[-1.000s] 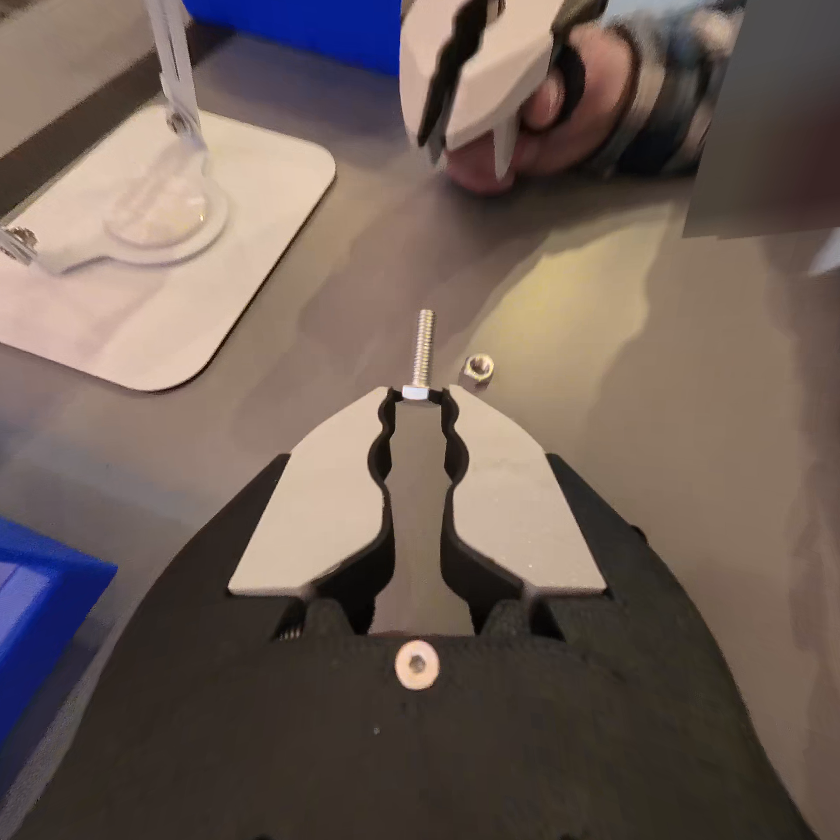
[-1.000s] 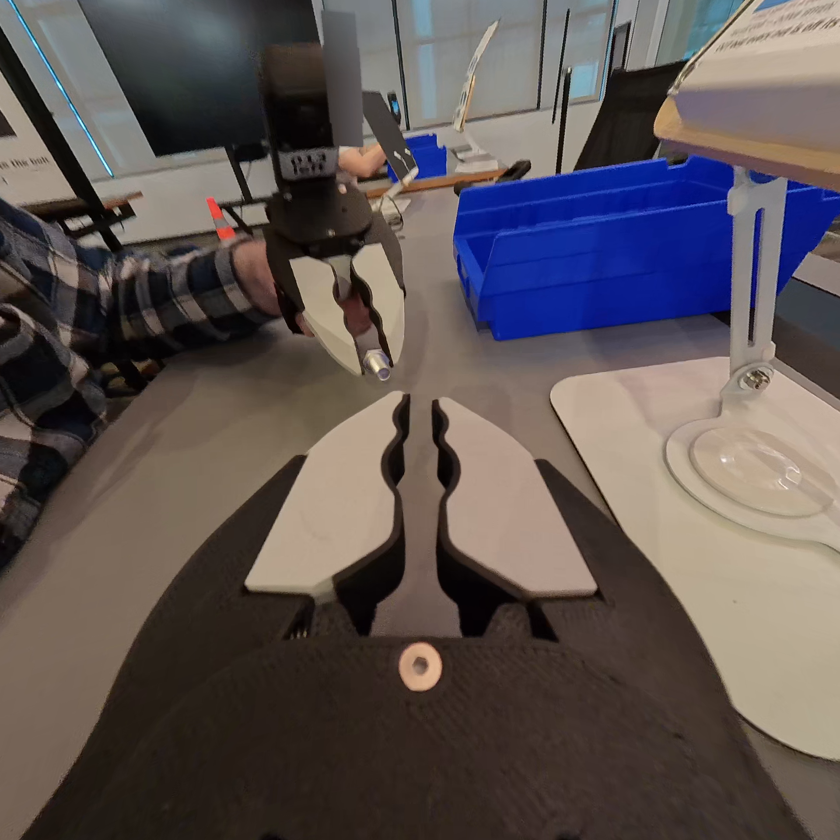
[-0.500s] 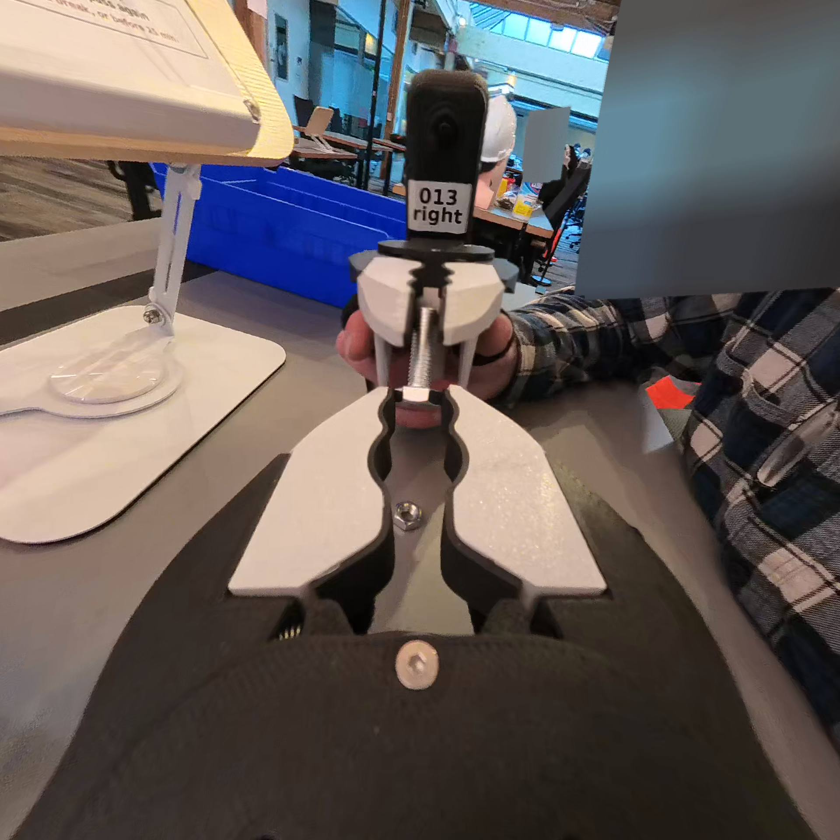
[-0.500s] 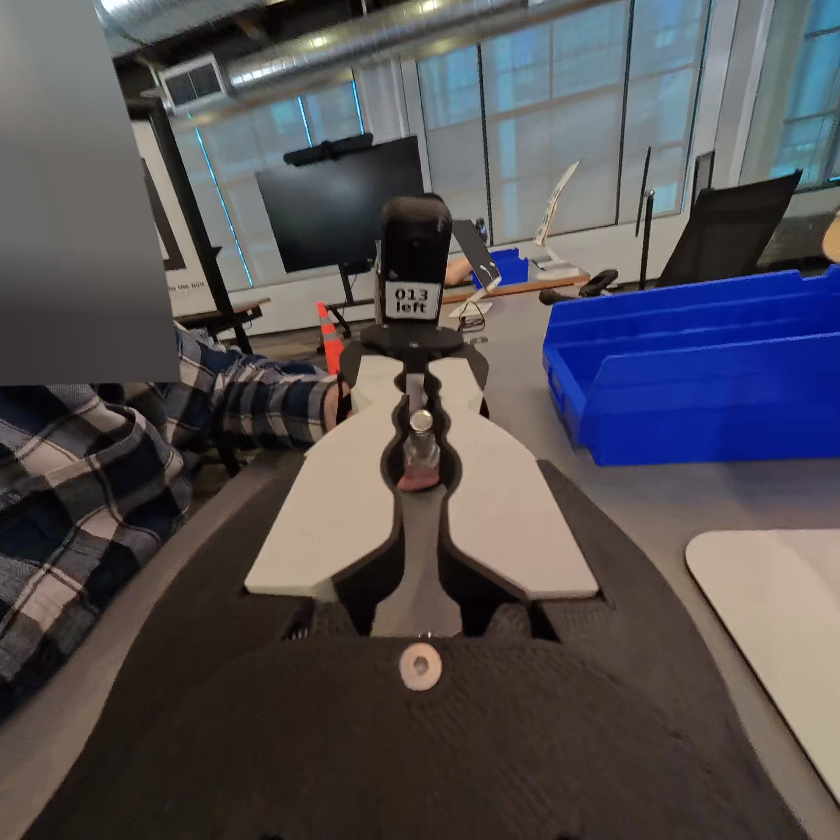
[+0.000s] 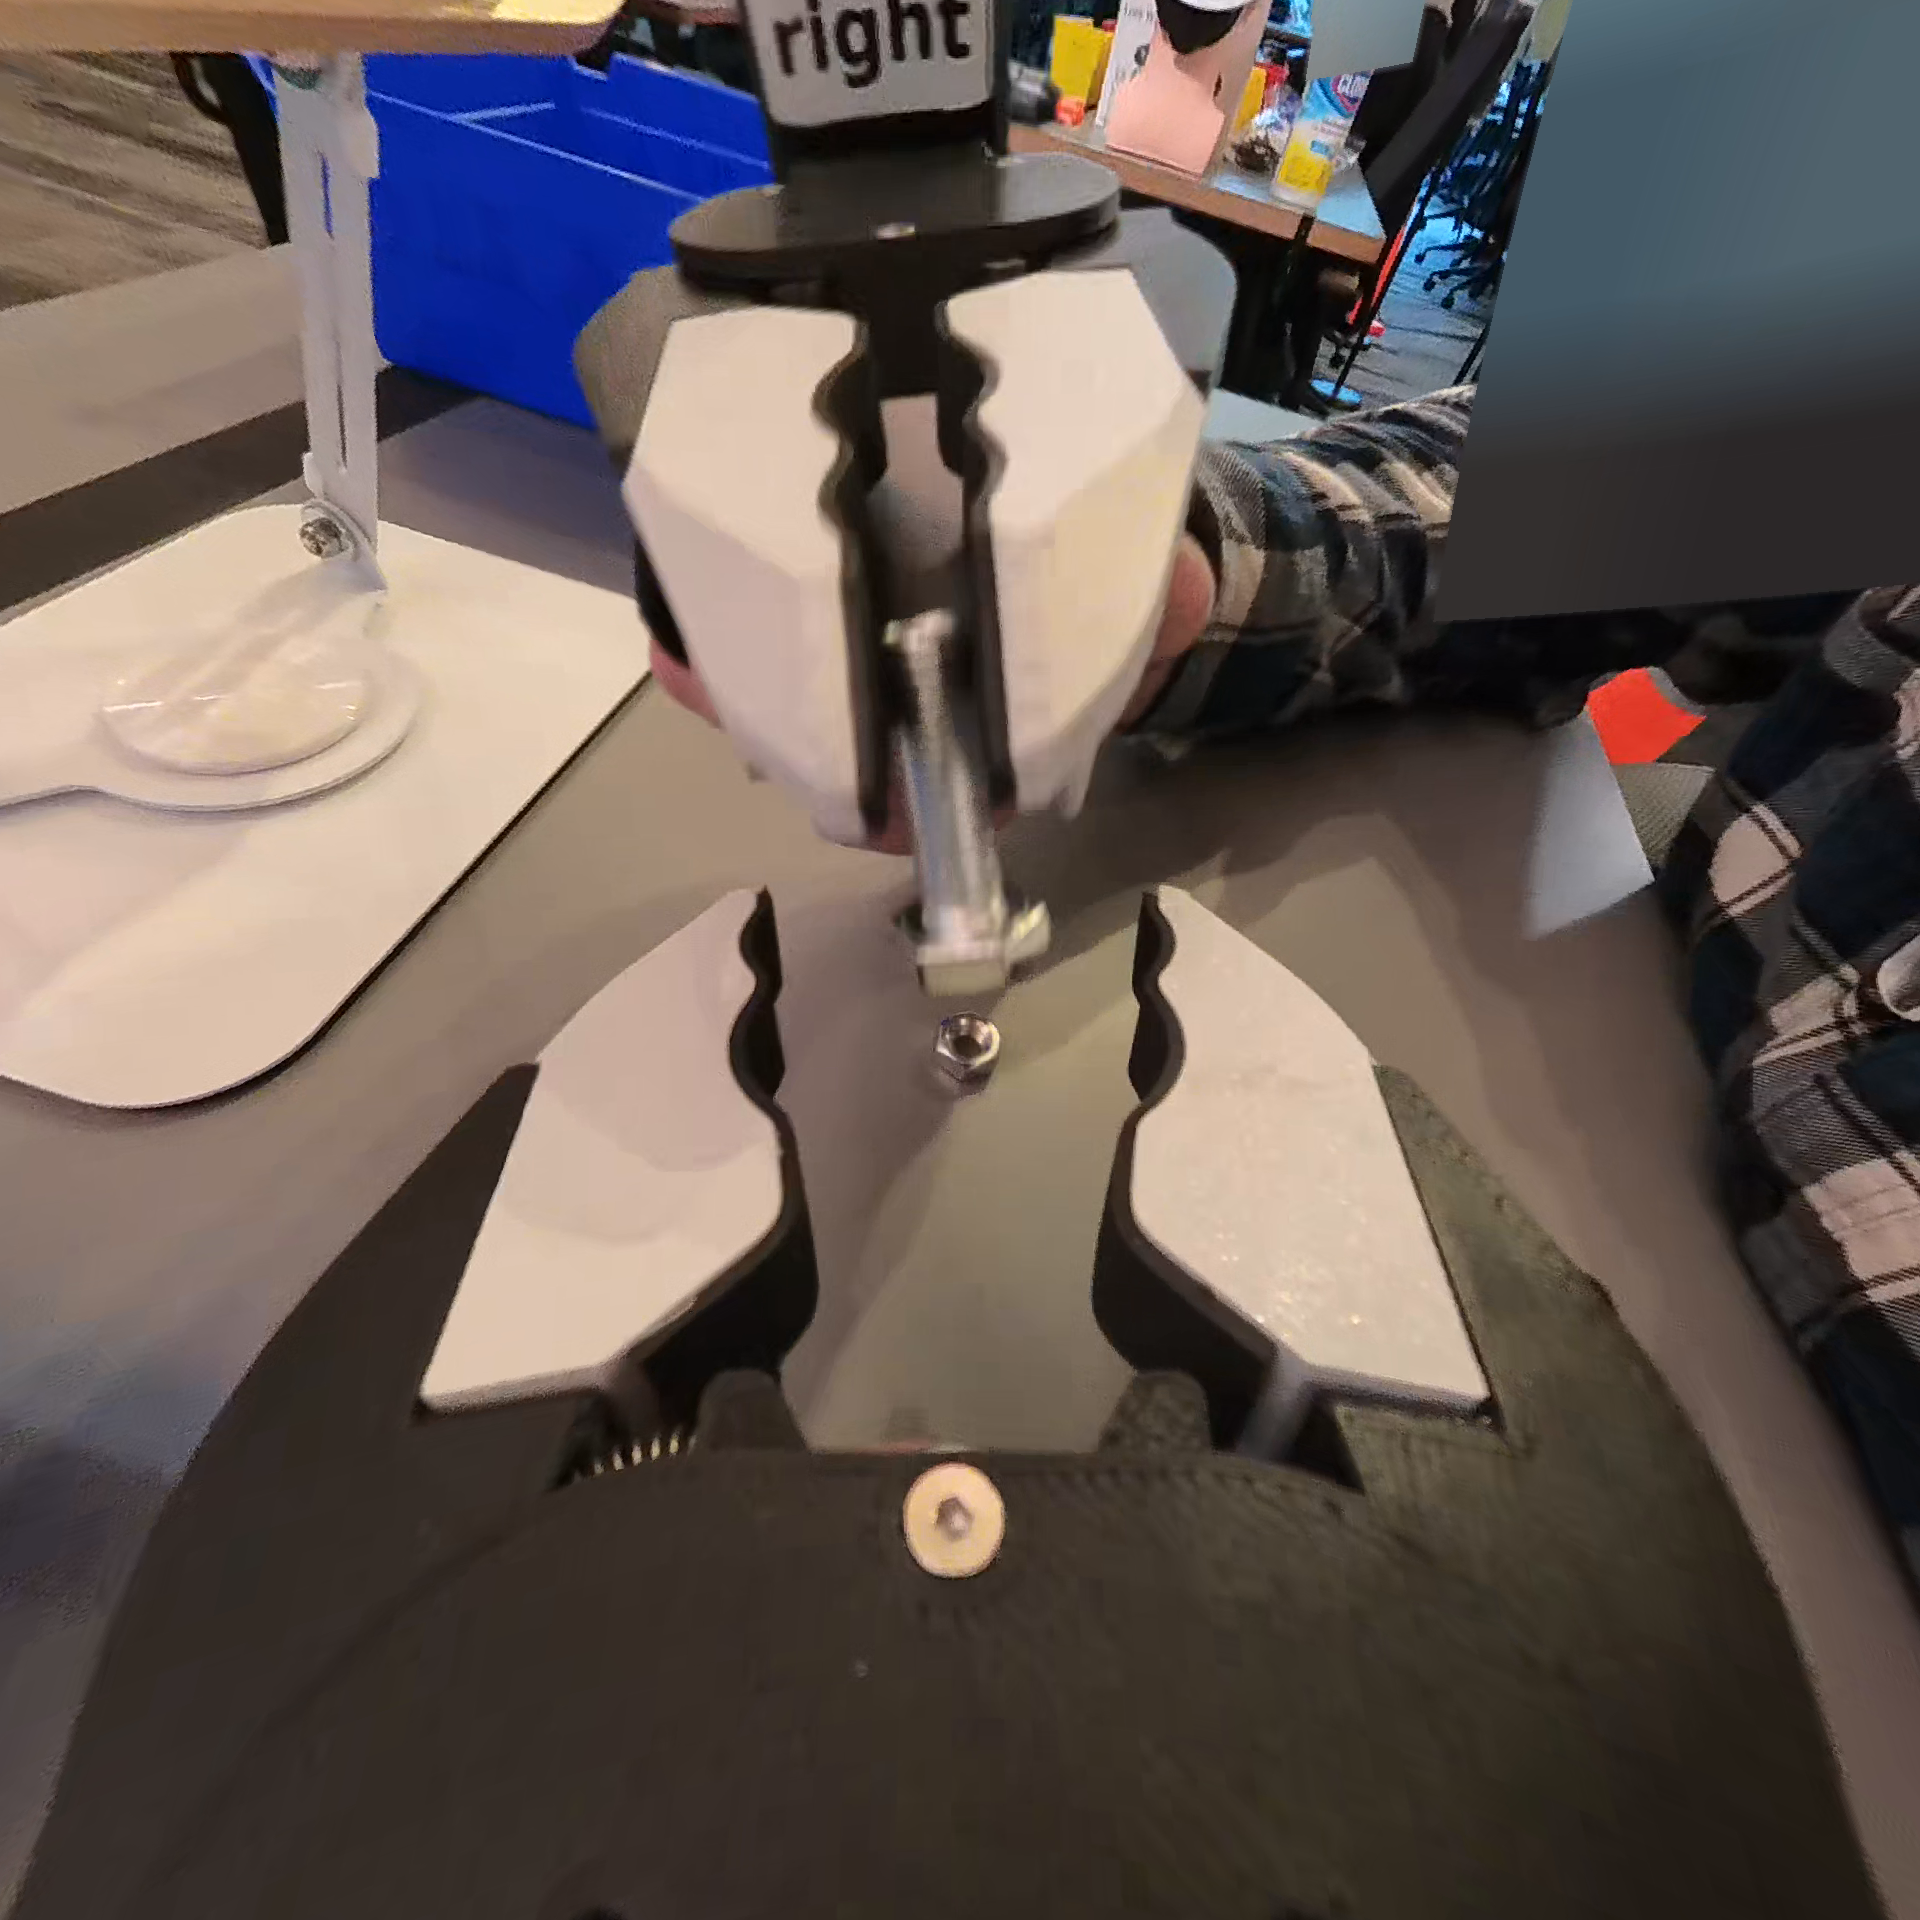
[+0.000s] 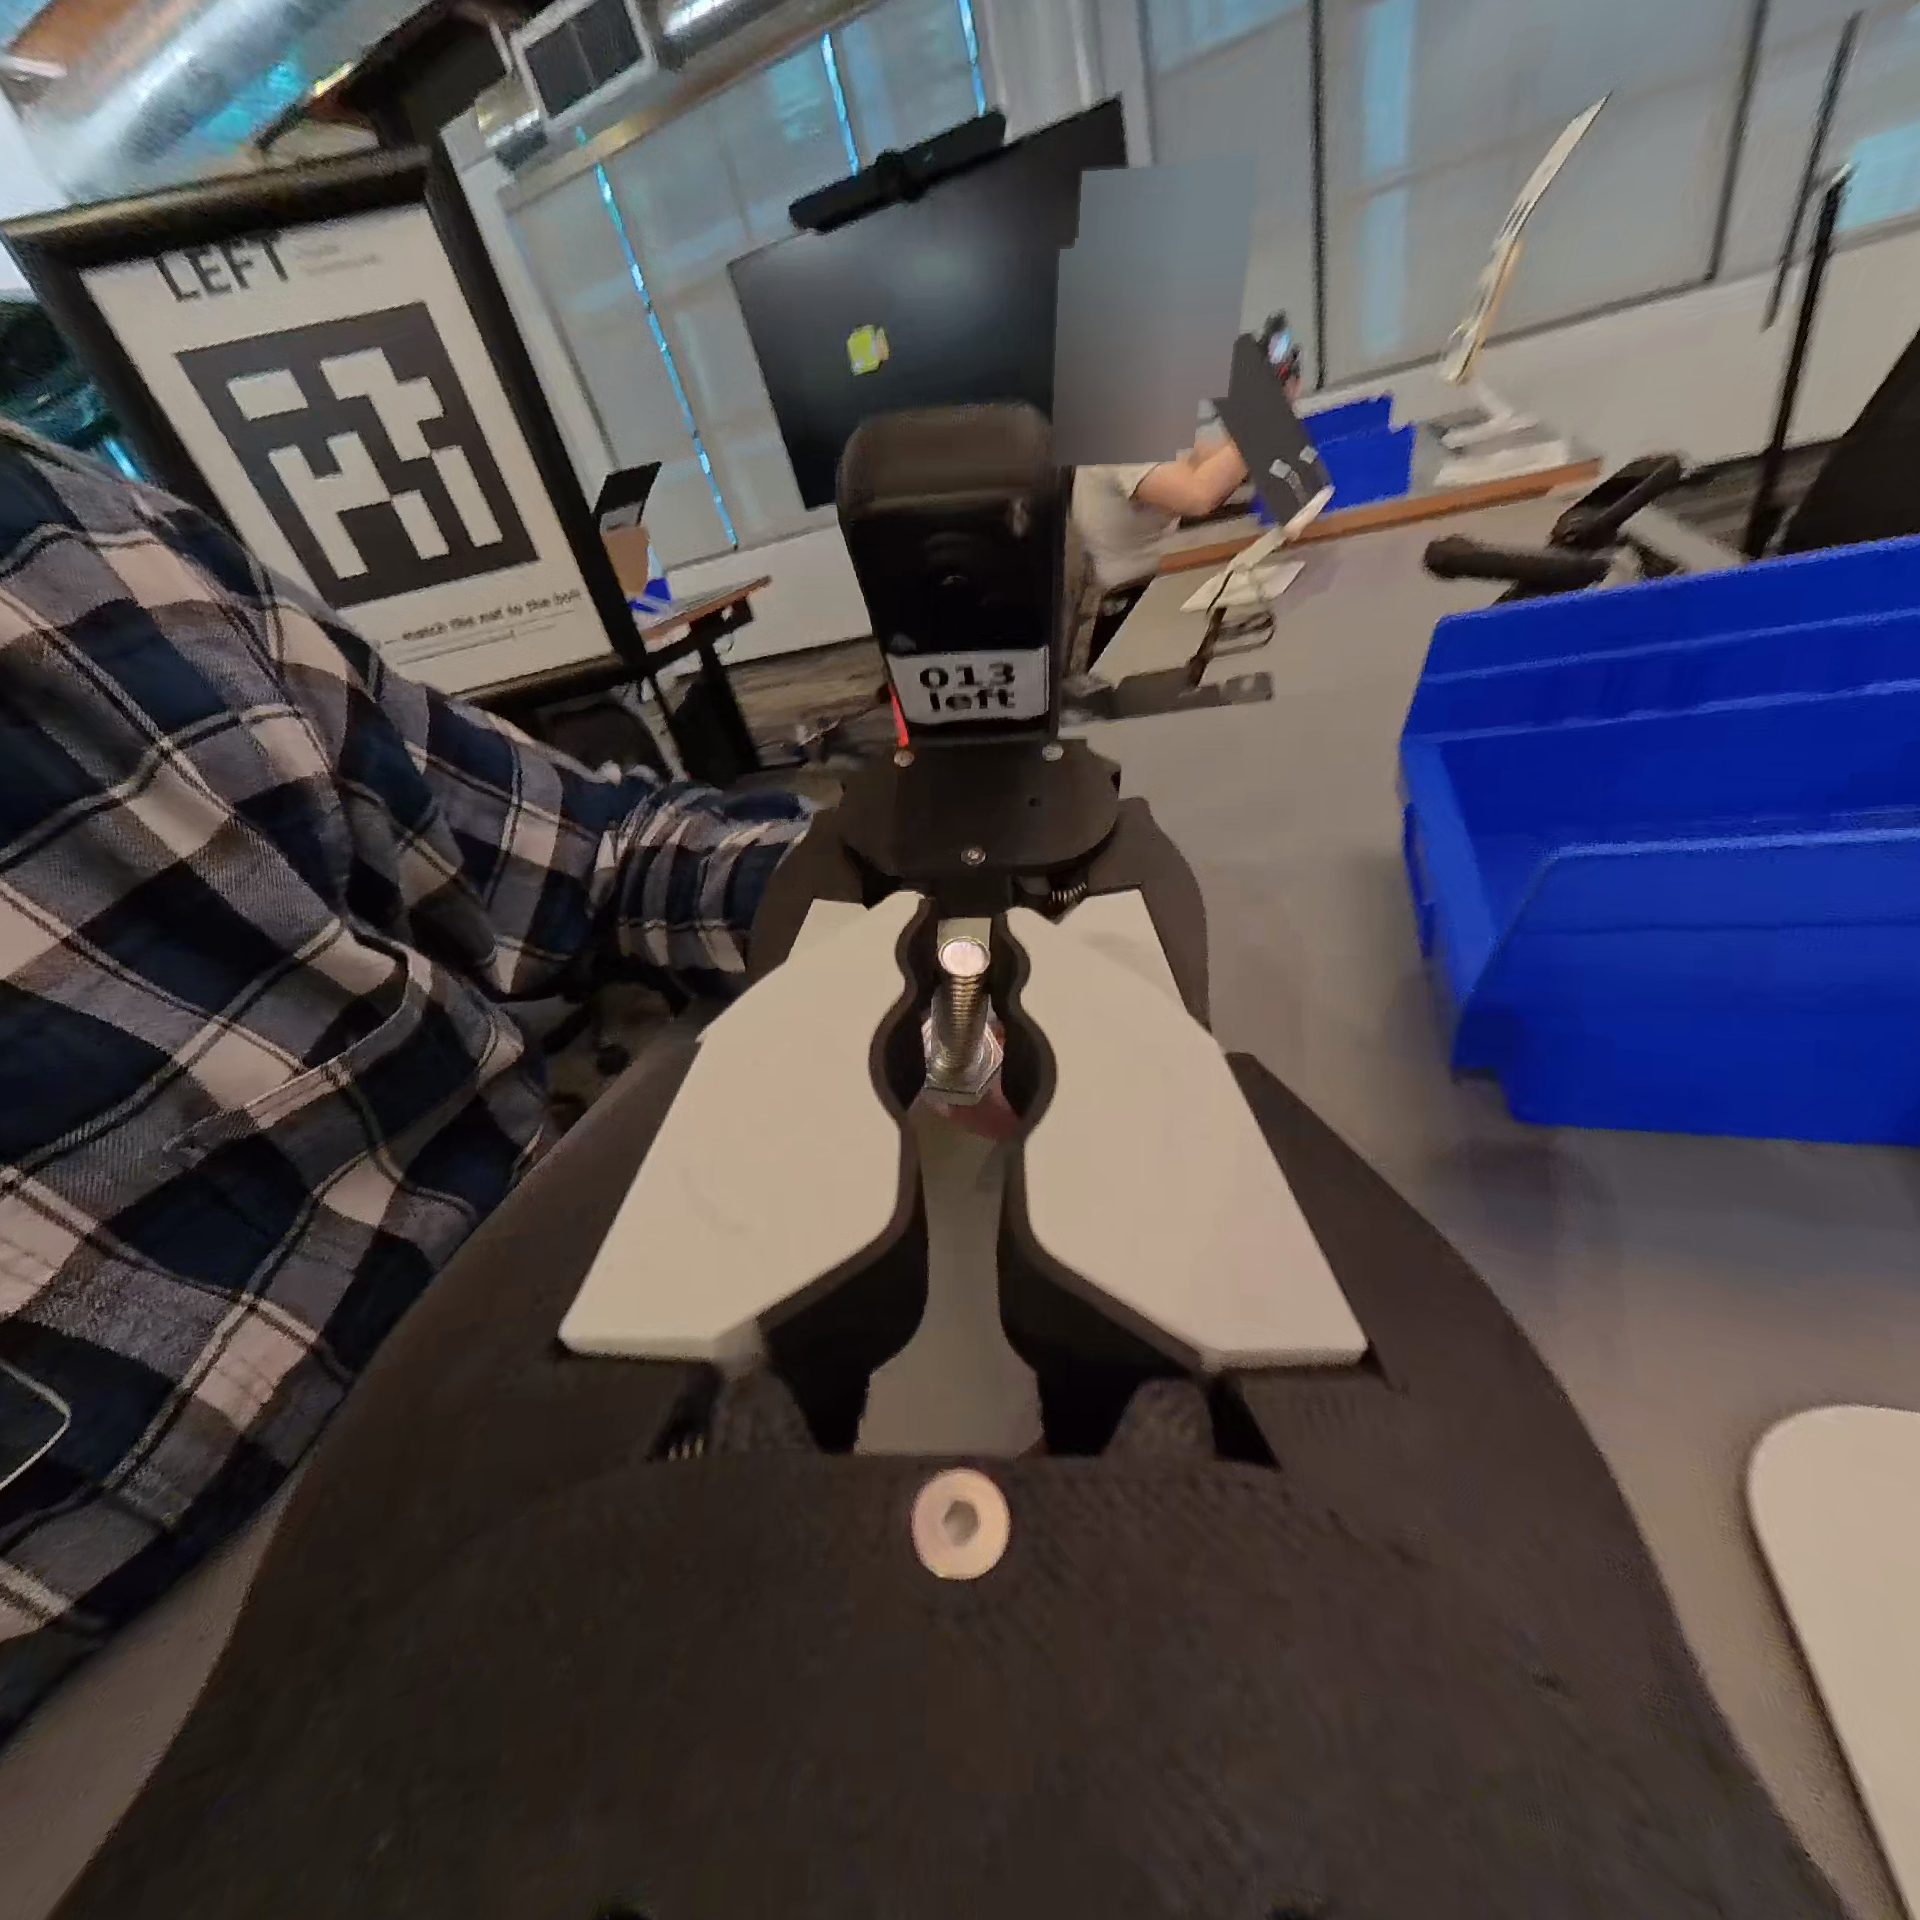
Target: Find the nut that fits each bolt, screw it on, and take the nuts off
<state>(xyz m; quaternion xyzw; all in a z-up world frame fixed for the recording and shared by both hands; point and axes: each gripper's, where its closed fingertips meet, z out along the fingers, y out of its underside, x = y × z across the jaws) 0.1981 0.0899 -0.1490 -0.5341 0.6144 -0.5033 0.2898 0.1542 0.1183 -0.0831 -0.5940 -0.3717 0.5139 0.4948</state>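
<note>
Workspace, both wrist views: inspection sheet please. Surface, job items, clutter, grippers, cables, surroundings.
Surface: grey table, mostly bare.
Job's things: silver bolt, head toward the left gripper; loose nut on the table between the left fingers.
Clutter: white stand base; blue bin.
Grippers: left gripper open, touching nothing; right gripper shut on the bolt's shank.
Cables: nothing seen.
Surroundings: plaid sleeve, dark monitor, windows, other desks.

Nut (image 5: pixel 964 1049) on table (image 5: pixel 1351 883), before bolt (image 5: pixel 951 821)
</note>
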